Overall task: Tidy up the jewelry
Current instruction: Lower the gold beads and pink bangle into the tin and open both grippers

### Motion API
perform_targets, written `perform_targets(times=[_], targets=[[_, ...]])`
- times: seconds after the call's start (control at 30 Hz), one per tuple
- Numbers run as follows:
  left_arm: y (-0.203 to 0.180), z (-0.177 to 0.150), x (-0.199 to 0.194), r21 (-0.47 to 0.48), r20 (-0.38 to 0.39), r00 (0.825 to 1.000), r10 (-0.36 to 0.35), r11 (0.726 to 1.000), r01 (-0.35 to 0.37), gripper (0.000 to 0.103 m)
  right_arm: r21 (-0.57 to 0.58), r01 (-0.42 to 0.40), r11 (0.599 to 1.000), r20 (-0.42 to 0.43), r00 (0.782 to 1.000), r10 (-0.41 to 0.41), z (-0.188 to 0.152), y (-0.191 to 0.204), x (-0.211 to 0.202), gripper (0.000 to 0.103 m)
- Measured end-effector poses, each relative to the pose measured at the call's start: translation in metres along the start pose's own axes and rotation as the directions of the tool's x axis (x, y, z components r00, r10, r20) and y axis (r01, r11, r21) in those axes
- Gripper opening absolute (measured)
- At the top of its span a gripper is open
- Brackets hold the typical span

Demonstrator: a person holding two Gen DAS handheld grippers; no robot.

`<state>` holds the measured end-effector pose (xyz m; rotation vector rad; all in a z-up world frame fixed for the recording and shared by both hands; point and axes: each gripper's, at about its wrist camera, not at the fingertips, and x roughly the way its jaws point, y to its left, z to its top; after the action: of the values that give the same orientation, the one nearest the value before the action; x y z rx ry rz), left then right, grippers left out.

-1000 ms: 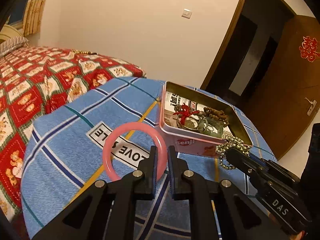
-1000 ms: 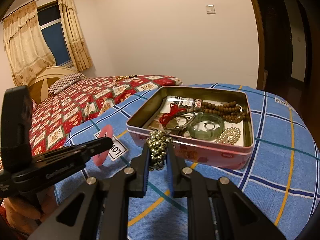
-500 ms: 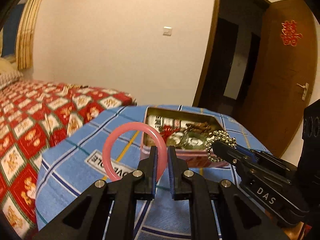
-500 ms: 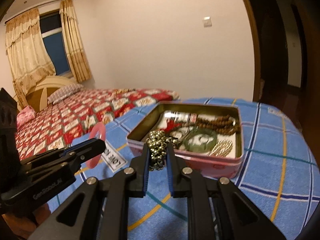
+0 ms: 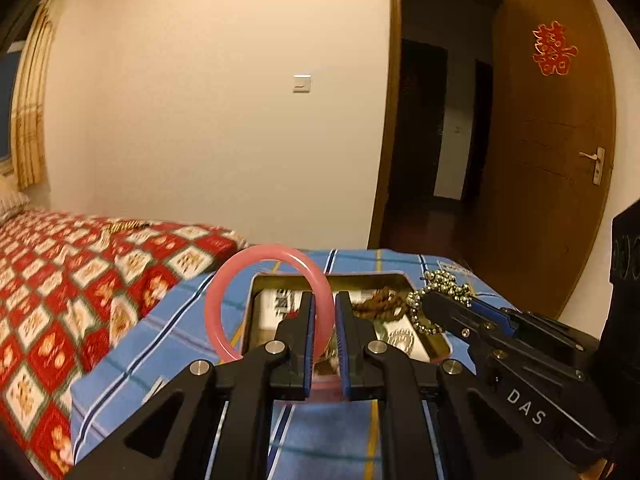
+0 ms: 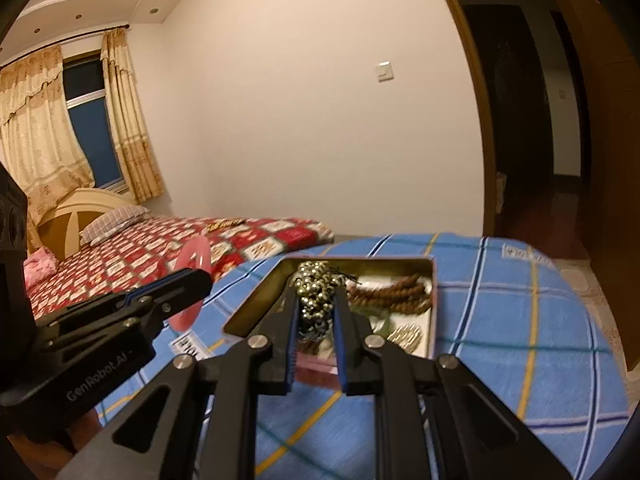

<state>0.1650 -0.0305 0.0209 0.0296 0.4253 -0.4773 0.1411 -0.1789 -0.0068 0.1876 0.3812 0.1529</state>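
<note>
Both grippers lifted since a second ago, tin now lower in view. Left gripper point(image 5: 323, 300) nearly closed, clamping pink bangle point(image 5: 224, 288) by its right side; ring stands upright, above tin's near-left corner. Right gripper point(image 6: 316, 300) nearly closed on metallic bead bracelet point(image 6: 316, 280), bunched between its fingertips over open tin point(image 6: 433, 280). Both tilt slightly down, side by side. Tin sits on blue plaid cloth point(image 6: 520, 320).
</note>
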Motion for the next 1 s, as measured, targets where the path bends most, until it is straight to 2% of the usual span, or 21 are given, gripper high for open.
perform_targets(times=[0.23, 0.63, 0.87, 1.0], targets=[[-0.010, 0.010, 0.034, 0.015, -0.021, 1.000, -0.013, 1.000, 0.014, 0.009, 0.027, 0.049, 0.998, 0.028, 0.998, -0.050, 0.019, -0.023, 0.015, 0.018], [-0.004, 0.013, 0.084, -0.043, -0.069, 0.997, -0.027, 0.999, 0.024, 0.009, 0.031, 0.102, 0.994, 0.017, 0.995, -0.102, 0.033, -0.042, 0.046, 0.018], [0.004, 0.011, 0.108, -0.072, -0.111, 0.993, -0.034, 0.997, 0.026, 0.009, 0.022, 0.124, 0.992, -0.027, 0.992, -0.123, 0.034, -0.049, 0.068, 0.018], [0.006, 0.004, 0.121, -0.075, -0.160, 0.987, -0.022, 0.997, 0.010, 0.009, 0.039, 0.117, 0.992, -0.093, 0.989, -0.113, 0.030, -0.057, 0.090, 0.018]])
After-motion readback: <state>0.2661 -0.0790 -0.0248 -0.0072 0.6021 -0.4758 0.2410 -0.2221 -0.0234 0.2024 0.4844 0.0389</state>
